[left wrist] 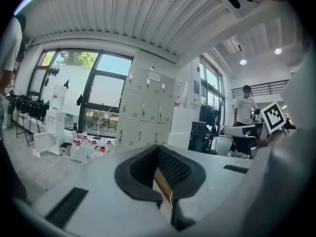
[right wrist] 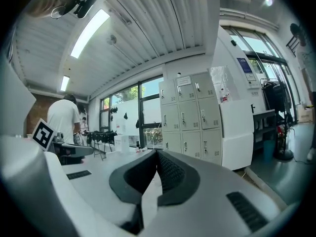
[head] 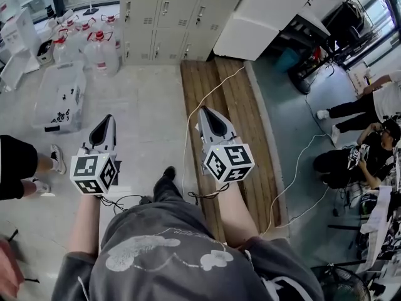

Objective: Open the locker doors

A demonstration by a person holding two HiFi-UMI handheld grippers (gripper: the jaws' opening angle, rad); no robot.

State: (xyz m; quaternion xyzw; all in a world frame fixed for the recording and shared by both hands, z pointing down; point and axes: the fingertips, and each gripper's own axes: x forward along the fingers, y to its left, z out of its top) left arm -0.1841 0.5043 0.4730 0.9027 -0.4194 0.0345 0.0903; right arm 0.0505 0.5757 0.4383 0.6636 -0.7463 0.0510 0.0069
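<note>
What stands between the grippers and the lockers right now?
Nothing visible blocks the way. Bare floor lies ahead of the left gripper and wooden boards ahead of the right gripper, up to the lockers. A white cable trails along the boards, and water jugs stand left of the lockers.

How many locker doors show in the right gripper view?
9. The locker doors form one bank ahead, beside the tall white unit: three across the top row, three in the middle, three along the bottom. All look shut; none appears hidden.
</note>
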